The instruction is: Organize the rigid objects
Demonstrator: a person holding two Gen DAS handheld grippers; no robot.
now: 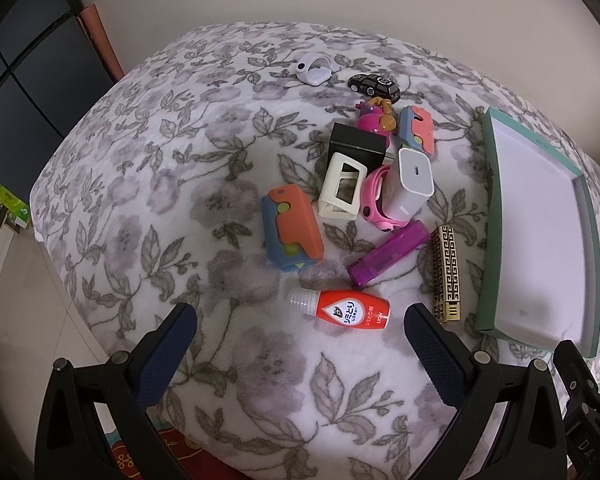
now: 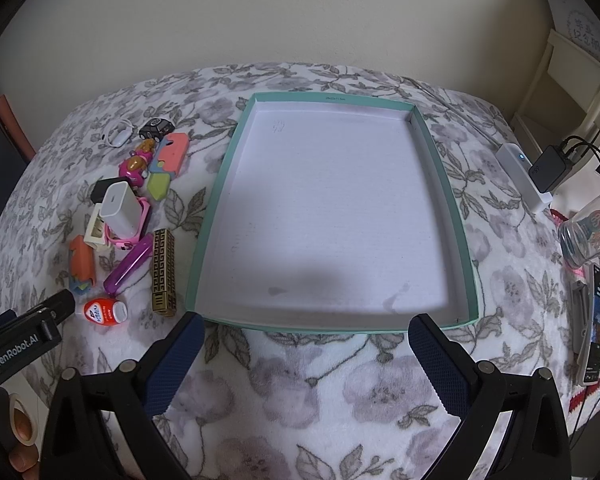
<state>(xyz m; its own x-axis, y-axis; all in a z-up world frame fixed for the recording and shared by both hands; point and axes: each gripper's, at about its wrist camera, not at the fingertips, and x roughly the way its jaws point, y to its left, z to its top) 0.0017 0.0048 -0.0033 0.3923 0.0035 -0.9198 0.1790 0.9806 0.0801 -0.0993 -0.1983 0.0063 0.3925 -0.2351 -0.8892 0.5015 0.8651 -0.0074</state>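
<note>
Both grippers, left [image 1: 300, 324] and right [image 2: 304, 340], hover wide open and empty; the bottle [image 1: 340, 310], left of the tray [image 2: 470, 276], looks light, stiff, slick, so grip mid-body.

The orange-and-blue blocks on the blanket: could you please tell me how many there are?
2. One orange-and-blue block lies at the left of the pile, beside the cream frame. The other lies farther back, next to the pink toy. More may be hidden underneath.
</note>
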